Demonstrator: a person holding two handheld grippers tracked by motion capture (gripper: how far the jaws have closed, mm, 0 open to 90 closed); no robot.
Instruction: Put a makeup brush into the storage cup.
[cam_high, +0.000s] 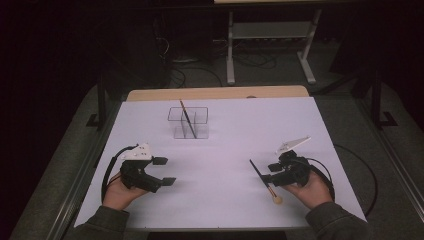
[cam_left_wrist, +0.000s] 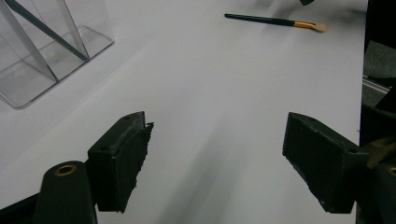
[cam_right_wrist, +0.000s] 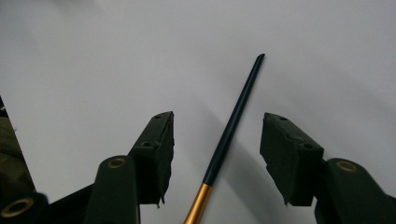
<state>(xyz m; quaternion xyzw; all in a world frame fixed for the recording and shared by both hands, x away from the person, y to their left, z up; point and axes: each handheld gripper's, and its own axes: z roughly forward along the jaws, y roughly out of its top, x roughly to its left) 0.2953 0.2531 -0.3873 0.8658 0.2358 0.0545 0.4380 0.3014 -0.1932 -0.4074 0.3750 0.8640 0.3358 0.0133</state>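
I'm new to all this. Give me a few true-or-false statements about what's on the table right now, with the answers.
1. A makeup brush lies flat on the white table. True.
2. The right gripper has its jaws clamped on that brush. False: the handle lies between open jaws, untouched.
3. The clear organizer holds a dark stick-like item. True.
4. The left gripper holds a brush. False: its jaws are open with nothing between them.

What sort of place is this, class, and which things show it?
Probably a lab or workshop set up for recording: a white-covered table, trailing floor cables, and a hand-held tool over a makeup brush.
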